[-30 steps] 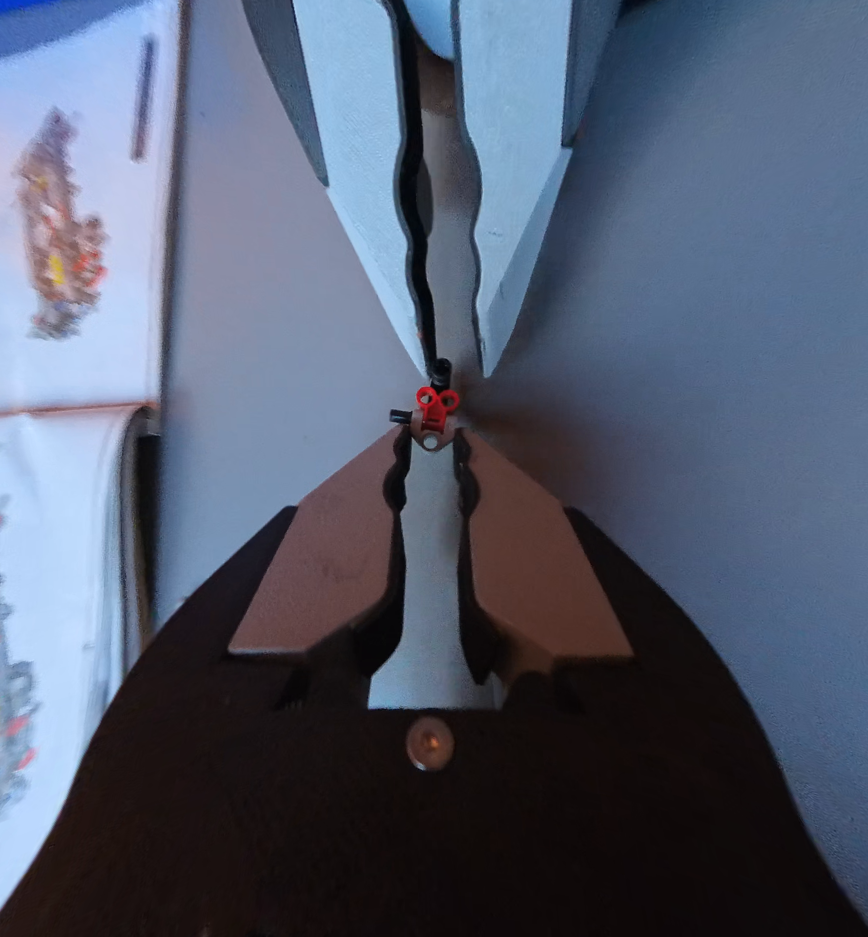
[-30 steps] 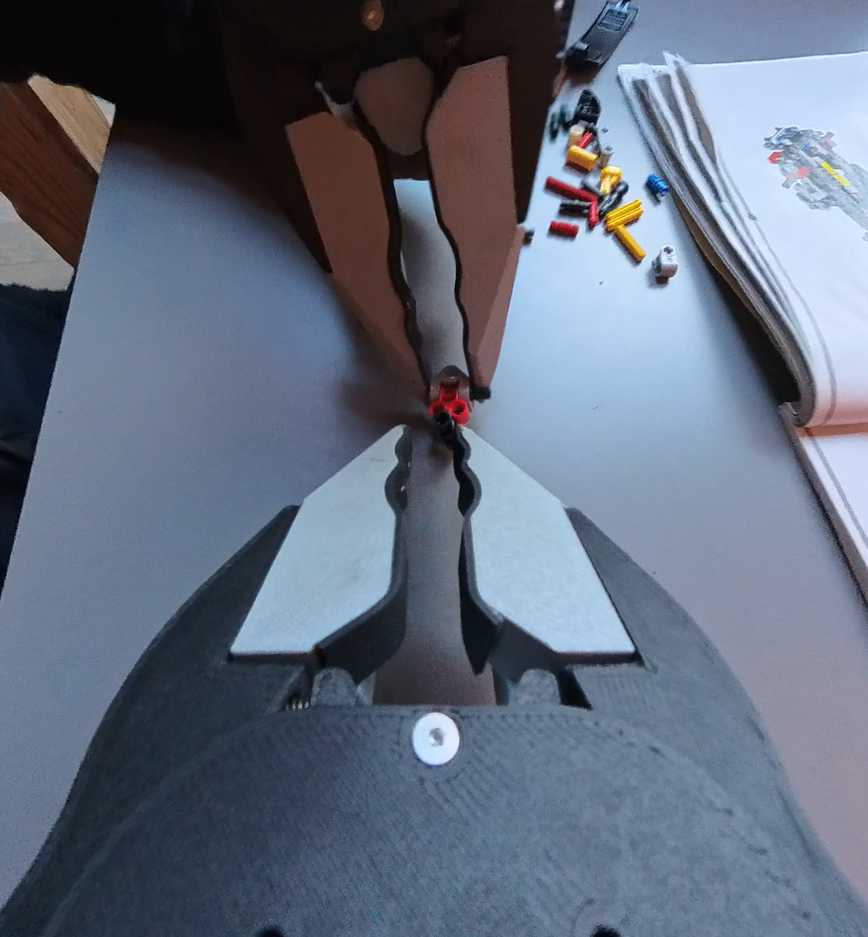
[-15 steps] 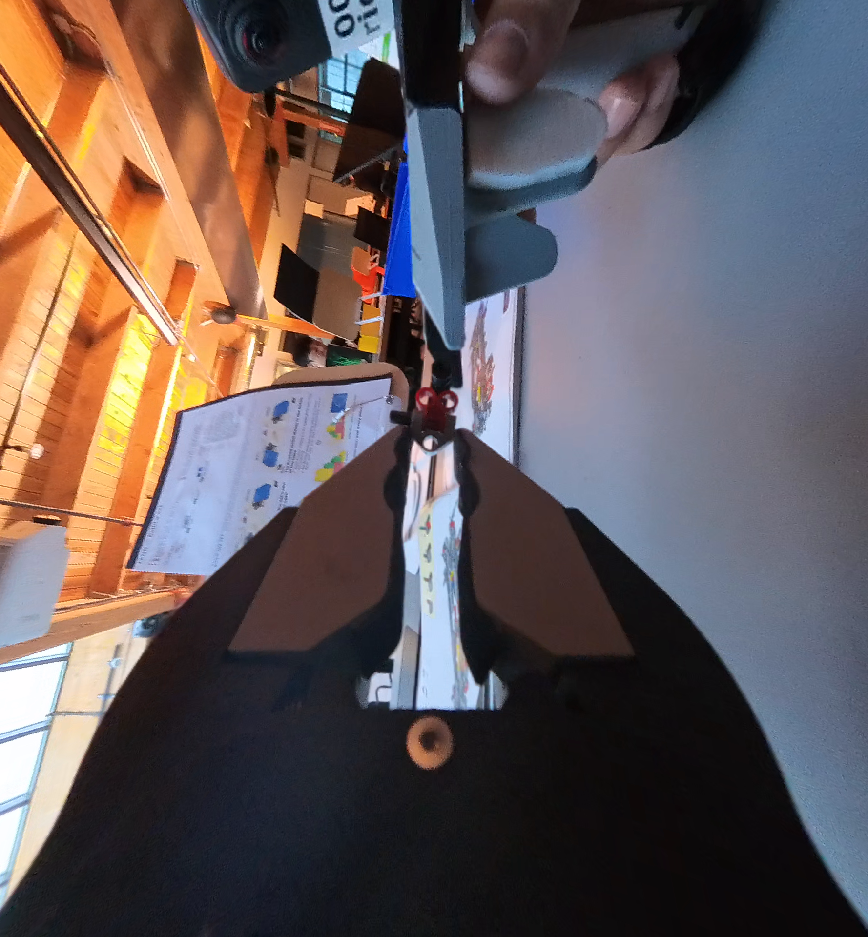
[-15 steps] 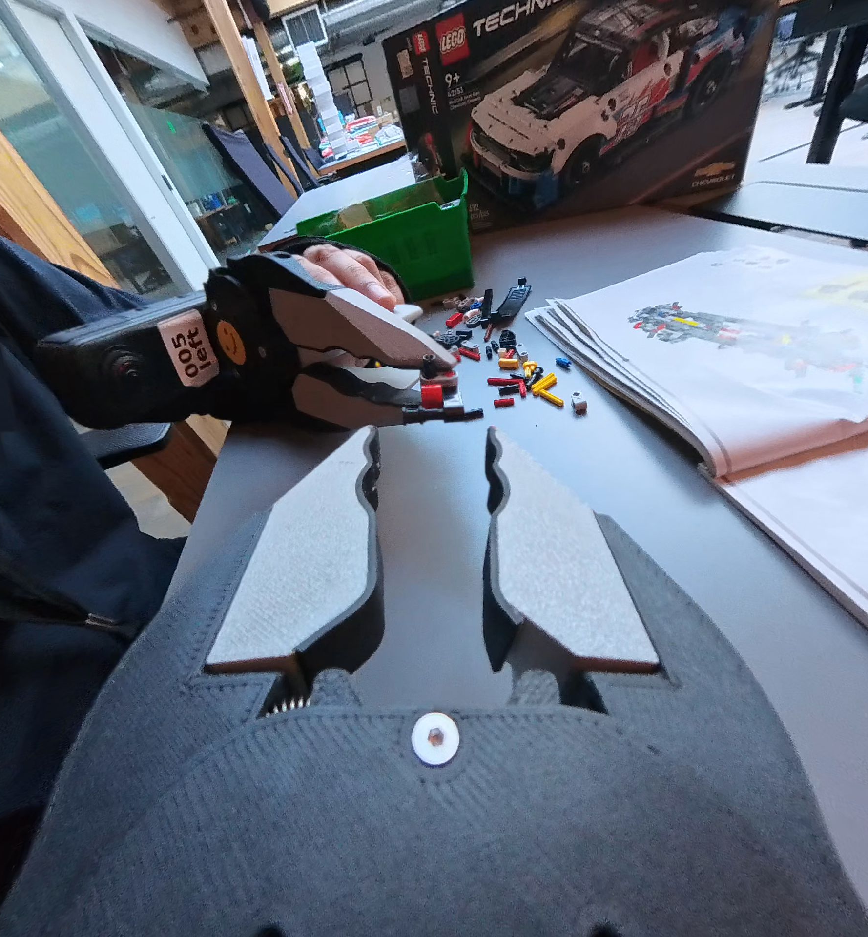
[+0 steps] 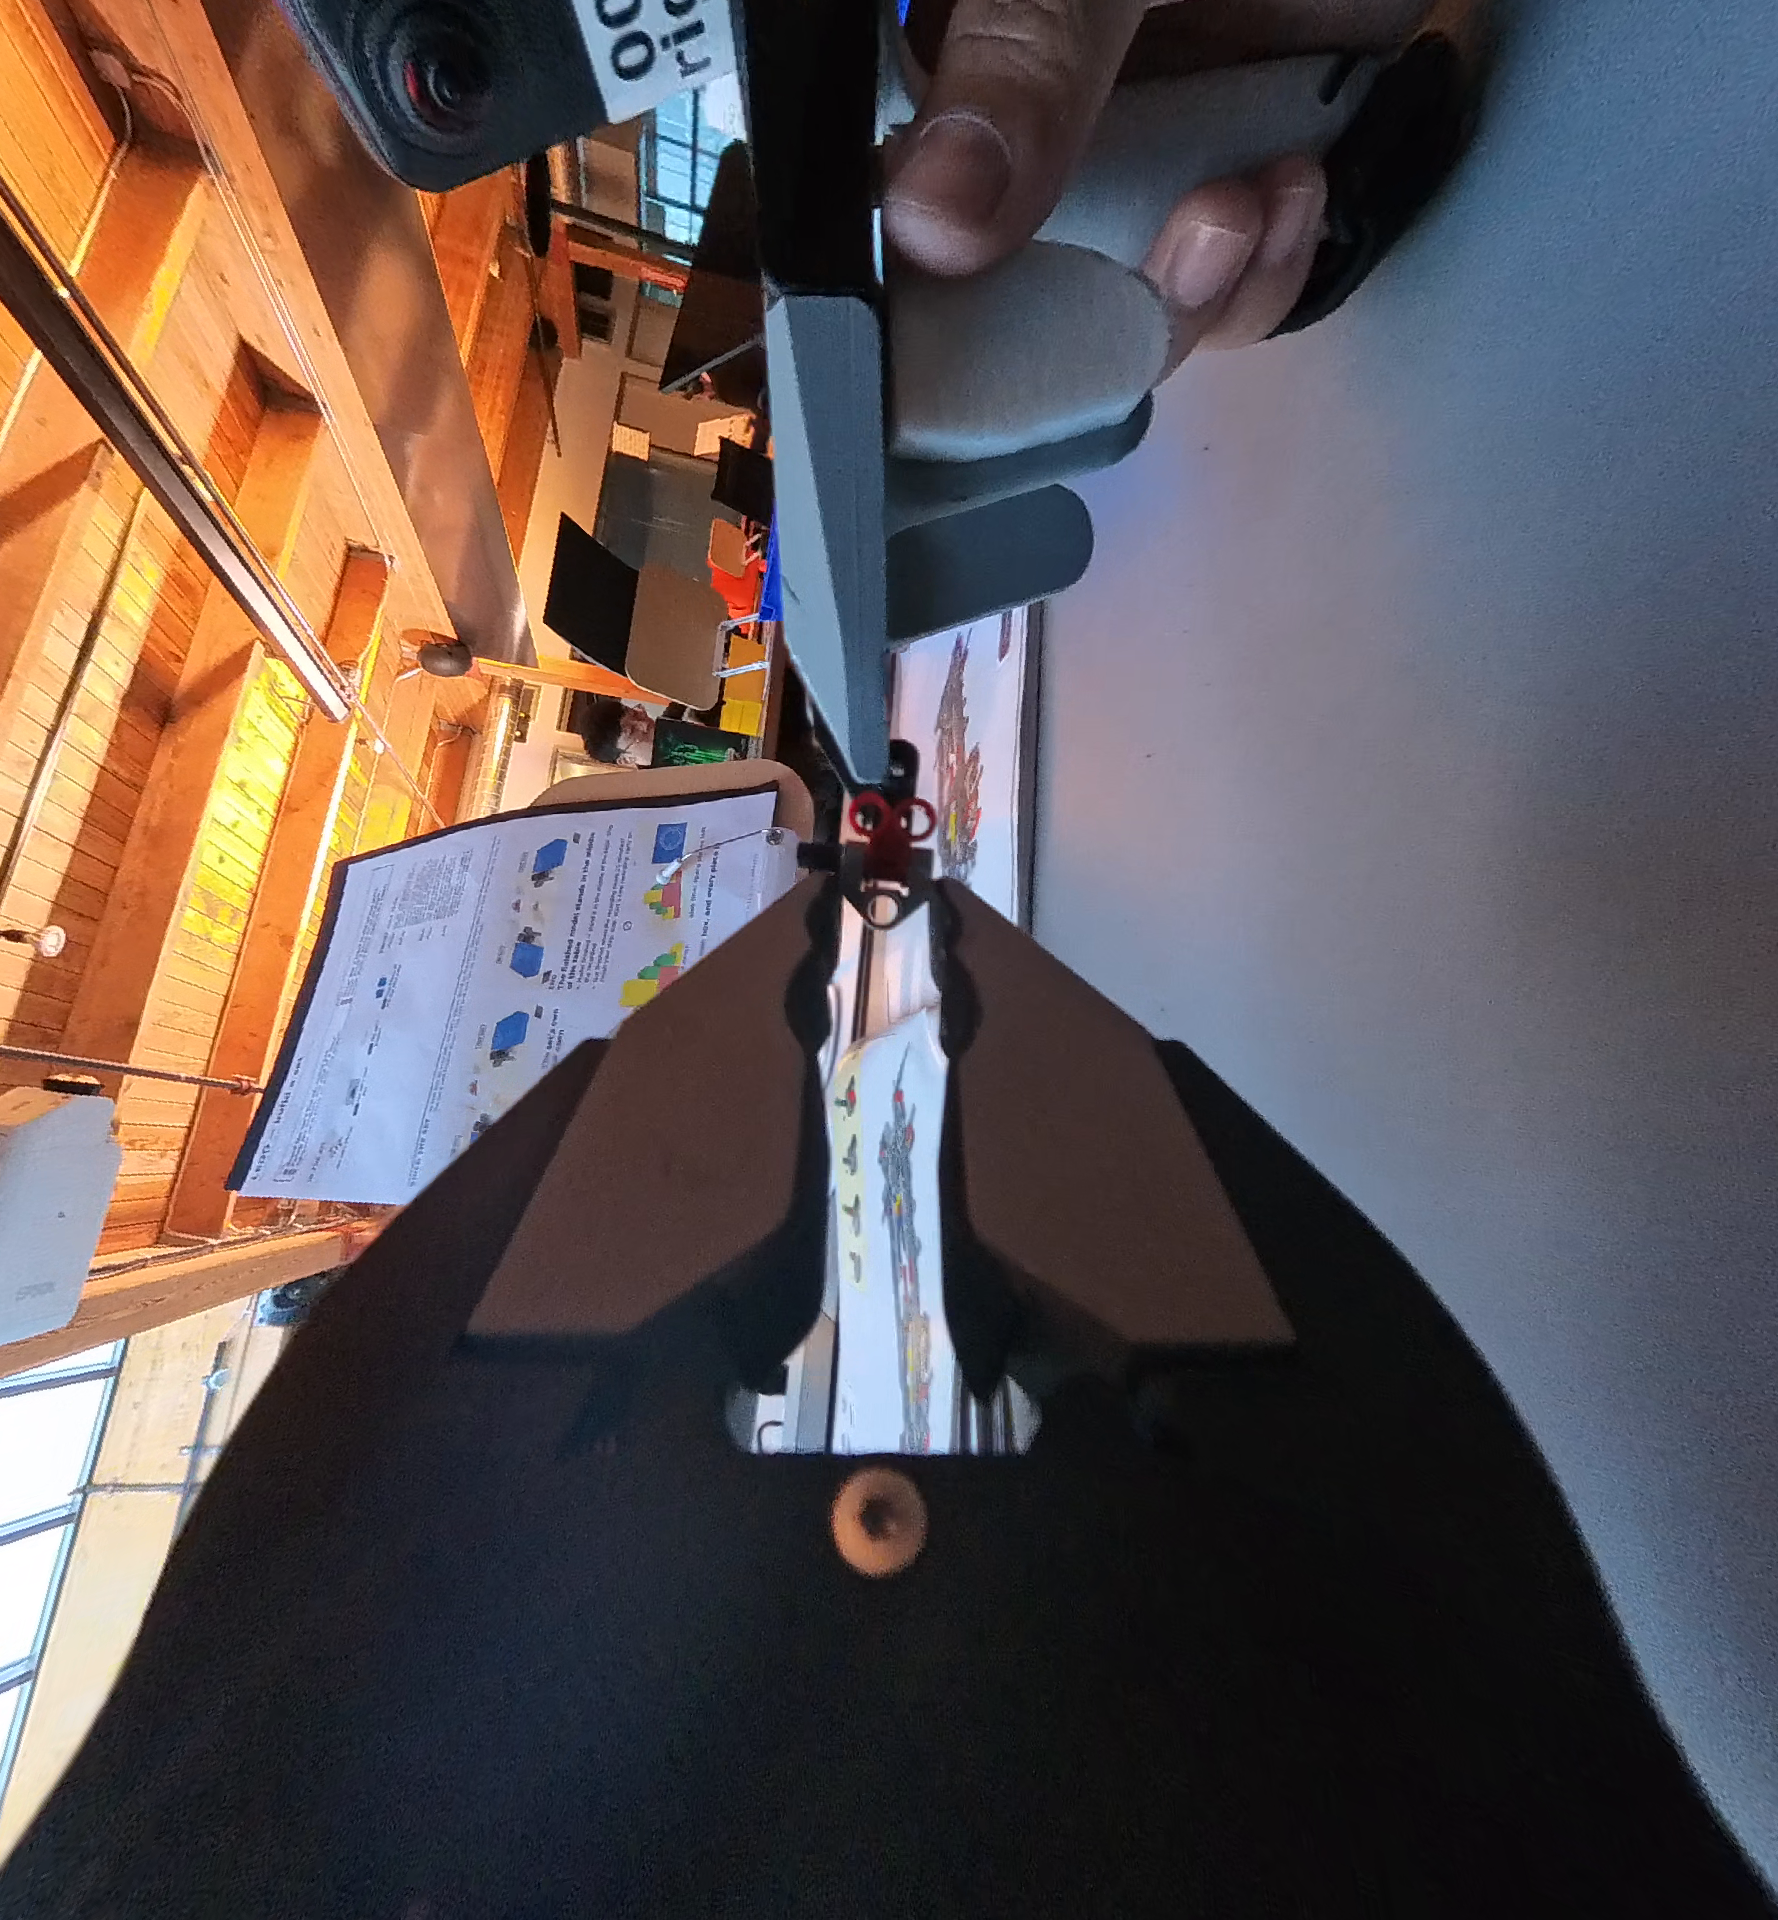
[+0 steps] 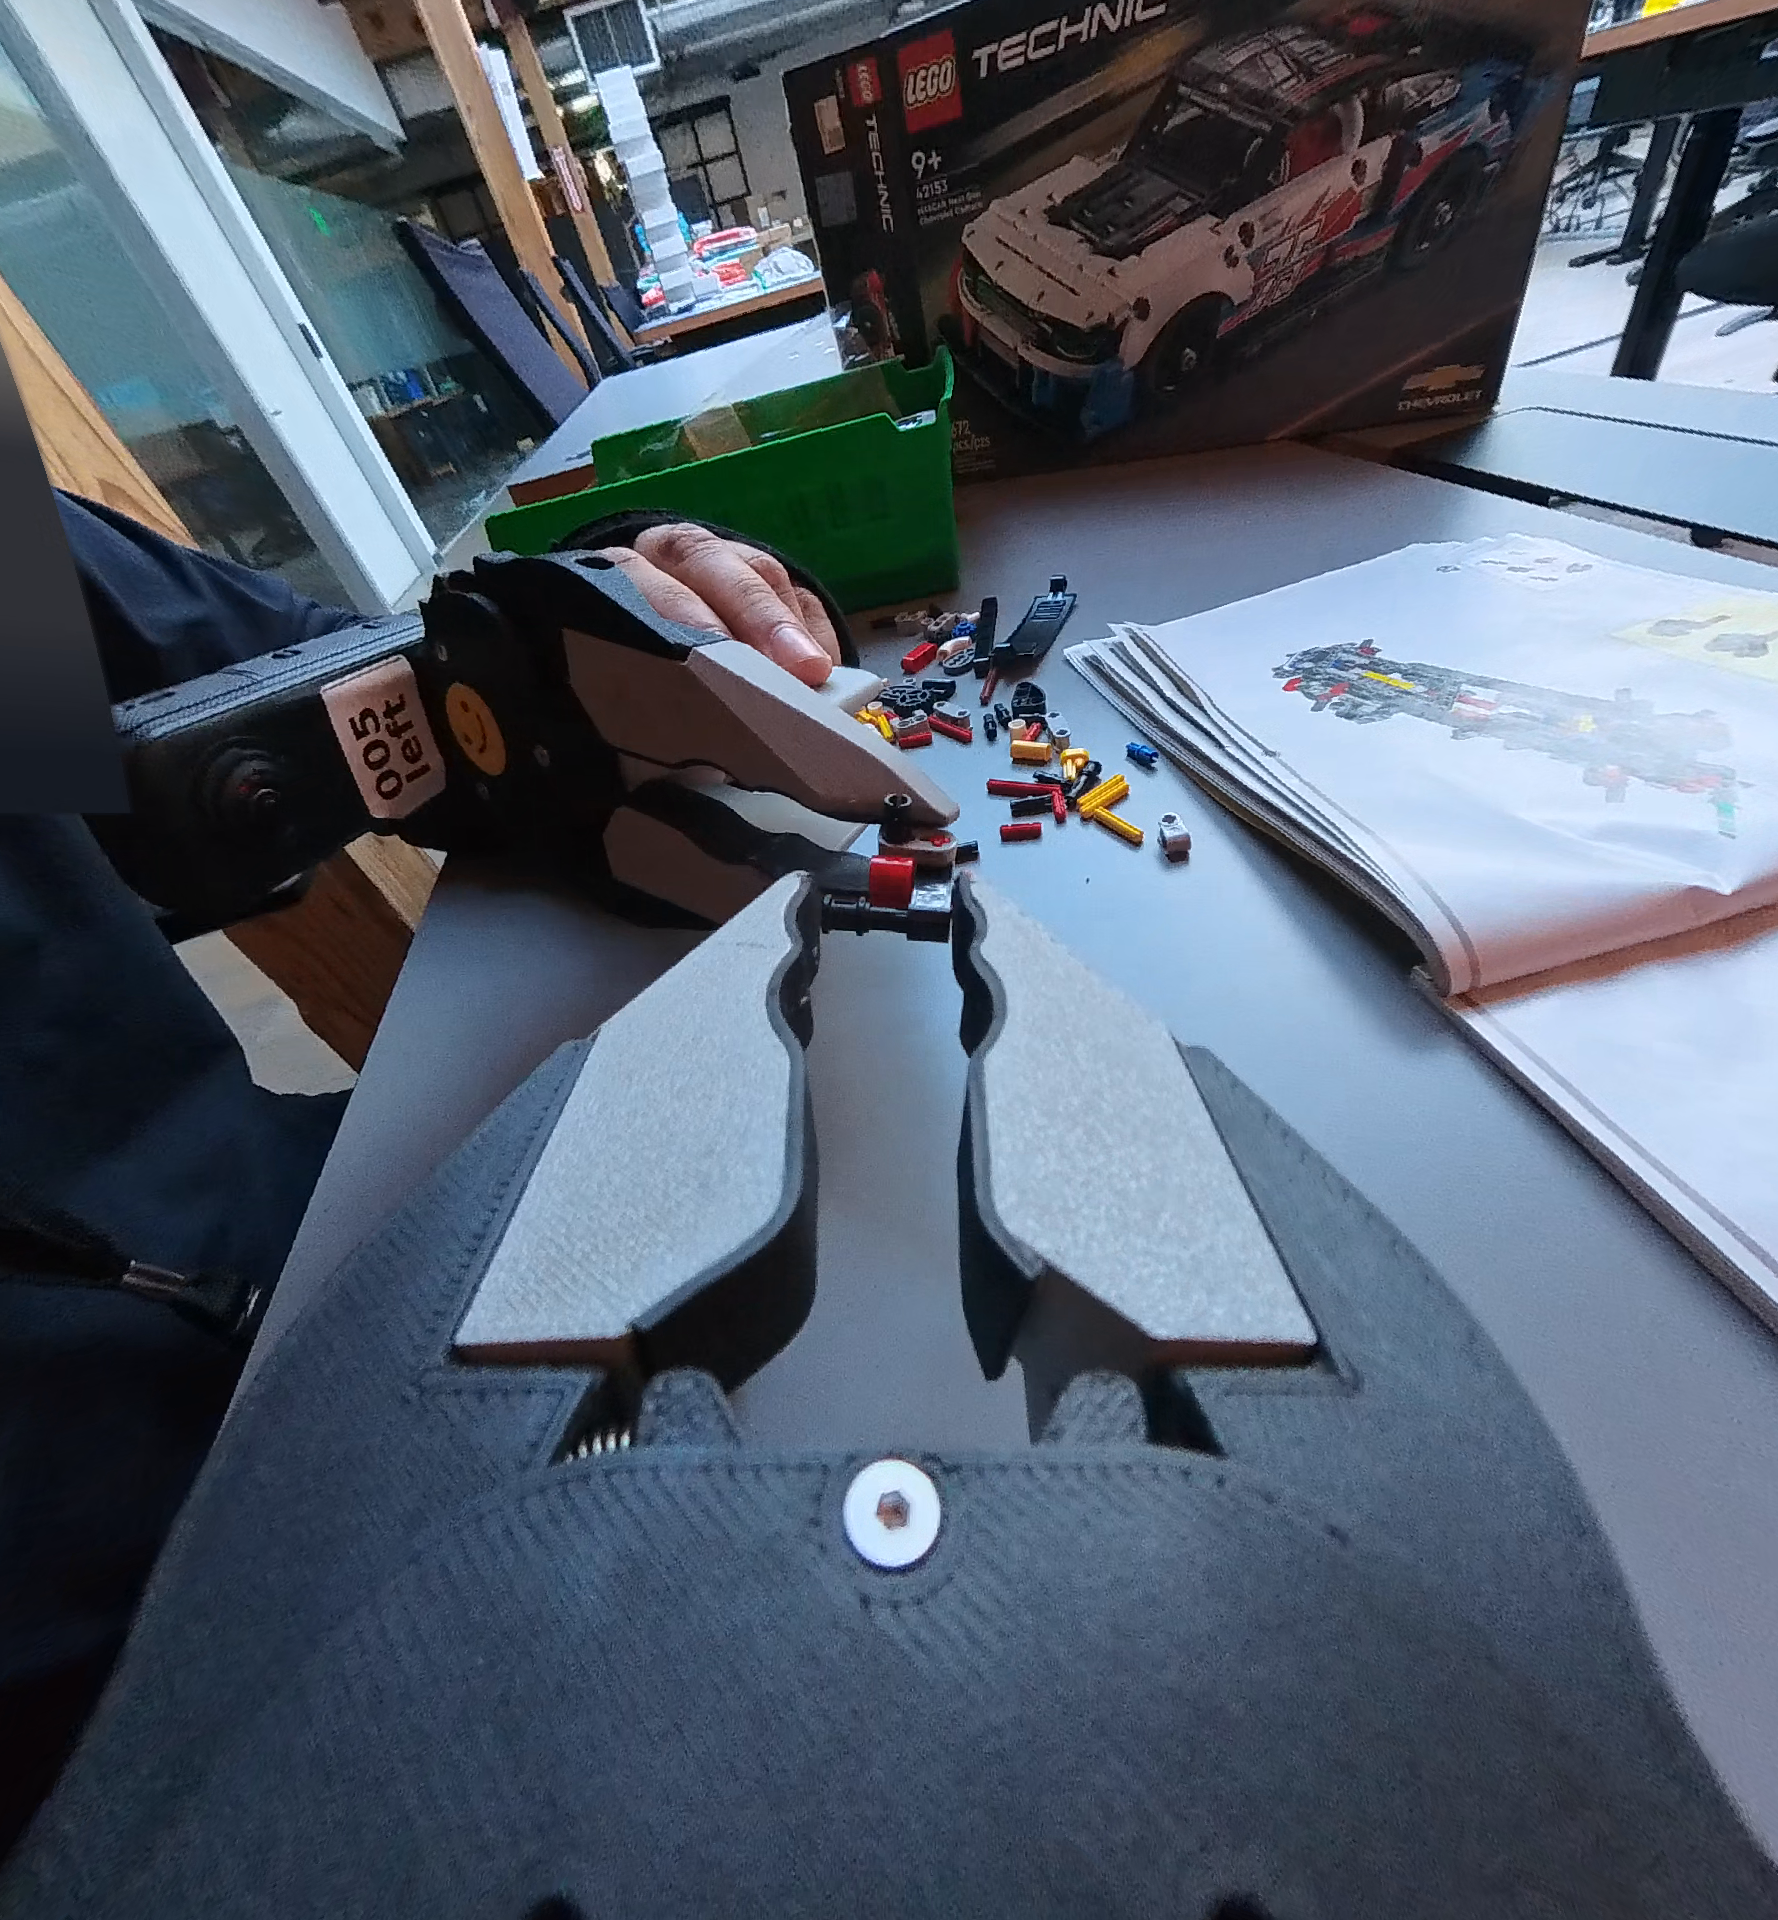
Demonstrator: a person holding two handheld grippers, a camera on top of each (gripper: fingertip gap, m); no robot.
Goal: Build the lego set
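Small toy-brick assembly (image 6: pixel 895 868), made of red, black and tan pieces, is being held in the air above the near edge of the grey worktop (image 6: pixel 1280 1039), between the two grippers. Left gripper (image 6: pixel 916 821) is pinching its tan piece between both fingertips. Right gripper (image 6: pixel 885 904) is closing on the black pin and dark piece at the bottom of the assembly, and its two pads are touching them on both sides. Behind the grippers, loose bricks (image 6: pixel 1061 769) are lying scattered toward the middle of the worktop, with a green bin (image 6: pixel 760 499) and a printed box (image 6: pixel 1176 208) at the far edge. An open booklet (image 6: pixel 1539 748) is lying along the right edge.
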